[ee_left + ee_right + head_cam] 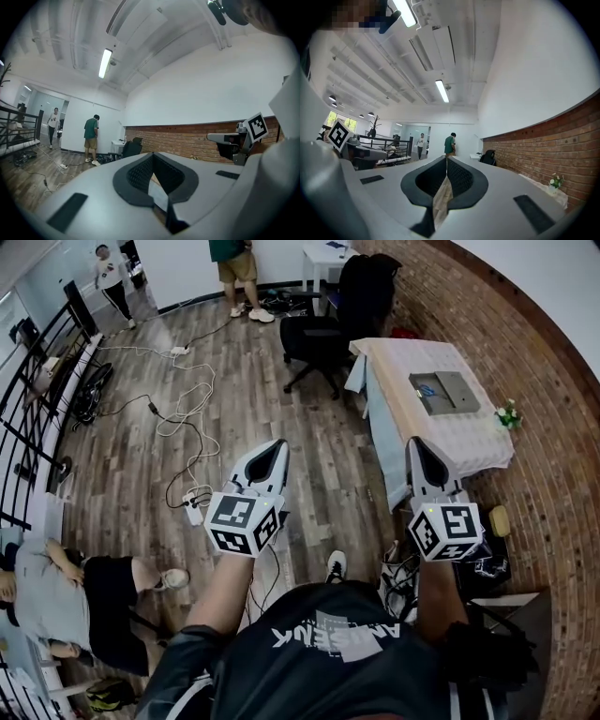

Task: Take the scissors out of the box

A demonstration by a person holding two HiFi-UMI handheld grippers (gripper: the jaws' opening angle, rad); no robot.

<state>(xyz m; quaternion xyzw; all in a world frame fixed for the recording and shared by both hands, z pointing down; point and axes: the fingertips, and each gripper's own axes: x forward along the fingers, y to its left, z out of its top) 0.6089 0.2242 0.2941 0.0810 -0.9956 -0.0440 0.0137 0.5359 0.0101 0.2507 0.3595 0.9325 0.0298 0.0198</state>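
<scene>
A big office room.
Black office chair (pixel 314 336), cables (pixel 192 395) on the wood floor (pixel 319 460), brick wall (pixel 562 488), long ceiling lights (pixel 105 63).

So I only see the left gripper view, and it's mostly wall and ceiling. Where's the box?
Observer: In the head view, a grey box lies on a table with a white cloth, beside the brick wall.
Operator: Are we touching it?
Observer: No. The left gripper and the right gripper are both held near the person, apart from the box.
Operator: Is the other claw open?
Observer: No. The right gripper view shows its jaws together, with nothing between them.
</scene>
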